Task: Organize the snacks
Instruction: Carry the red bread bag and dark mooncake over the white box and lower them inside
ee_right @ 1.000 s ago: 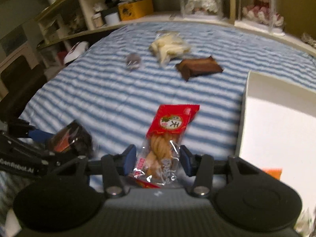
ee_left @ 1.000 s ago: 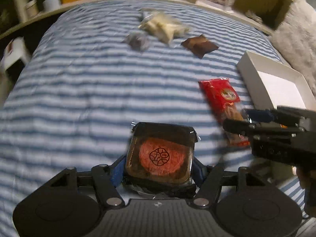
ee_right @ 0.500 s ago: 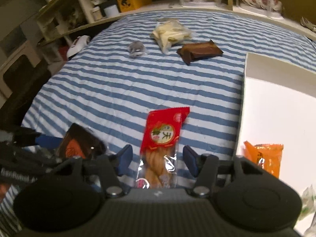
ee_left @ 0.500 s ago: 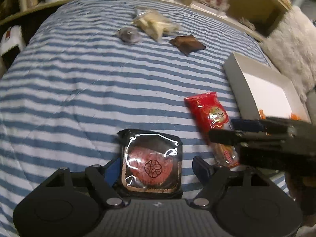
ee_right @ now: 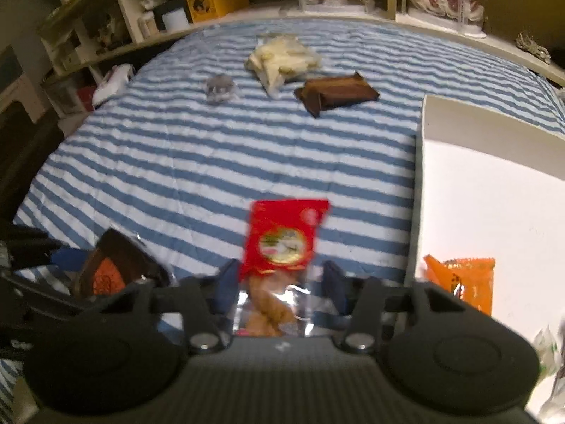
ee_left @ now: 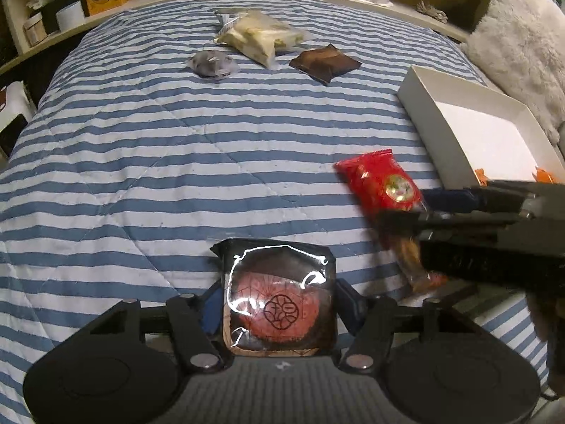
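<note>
A black mooncake pack [ee_left: 279,304] with a red round centre sits between the fingers of my left gripper [ee_left: 279,296], which is shut on its sides. The right wrist view shows the same pack [ee_right: 106,275] tilted at the lower left. My right gripper [ee_right: 280,282] is shut on a red snack packet [ee_right: 286,236] with twisted pastry in its clear lower half. In the left wrist view that packet [ee_left: 381,183] is pinched between the right gripper [ee_left: 423,208] fingers. Both grippers are over the near side of the striped bed.
A white open box [ee_right: 494,116] lies to the right with an orange packet [ee_right: 466,282] inside. A pale bag [ee_left: 261,37], a grey wrapped sweet [ee_left: 212,63] and a brown packet [ee_left: 325,63] lie far back. Shelves ring the bed; a fluffy cushion [ee_left: 522,46] is at right.
Half a second ago both packets lay flat on the bed between wider fingers. Now the fingers of both grippers press on them, and both packets sit higher and closer to the cameras.
</note>
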